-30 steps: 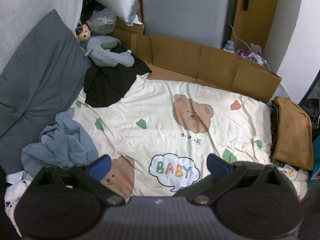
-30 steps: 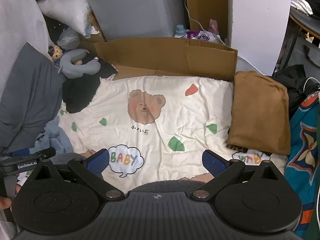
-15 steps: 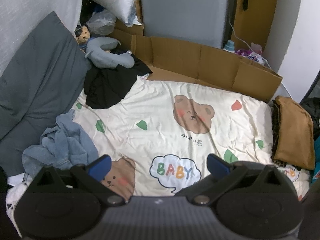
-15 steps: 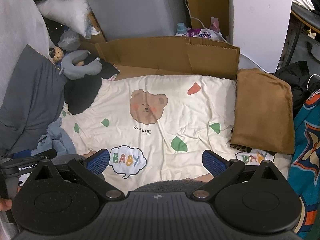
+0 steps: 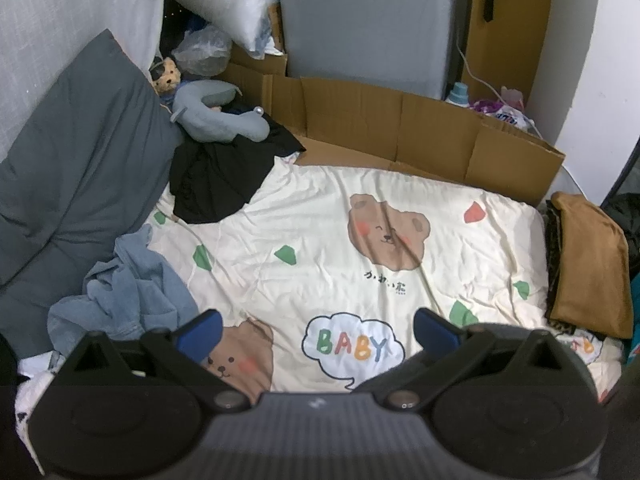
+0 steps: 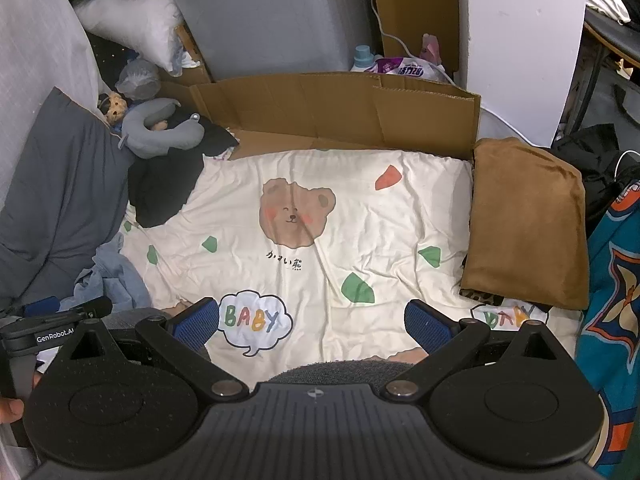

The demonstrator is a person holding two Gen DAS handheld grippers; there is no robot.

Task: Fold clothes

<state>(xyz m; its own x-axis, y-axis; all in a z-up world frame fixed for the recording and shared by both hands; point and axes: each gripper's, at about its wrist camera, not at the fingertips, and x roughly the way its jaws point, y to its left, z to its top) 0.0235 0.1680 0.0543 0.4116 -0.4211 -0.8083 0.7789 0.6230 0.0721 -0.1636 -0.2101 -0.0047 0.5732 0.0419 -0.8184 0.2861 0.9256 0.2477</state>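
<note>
A crumpled light-blue garment lies at the left edge of the cream bear-print blanket. A black garment is heaped at the blanket's far left corner. A folded brown garment rests on the right side. My left gripper hovers open over the blanket's near edge, just right of the blue garment. My right gripper is open too, above the "BABY" print, holding nothing. The left gripper's body shows at the lower left of the right wrist view.
A grey pillow leans along the left wall. A grey neck pillow and a small plush bear sit behind the black garment. Cardboard lines the far edge, with a bottle behind. Teal patterned fabric hangs at right.
Both grippers have drifted slightly; the scene has shifted a little in each view. Nothing was grasped and both stay open.
</note>
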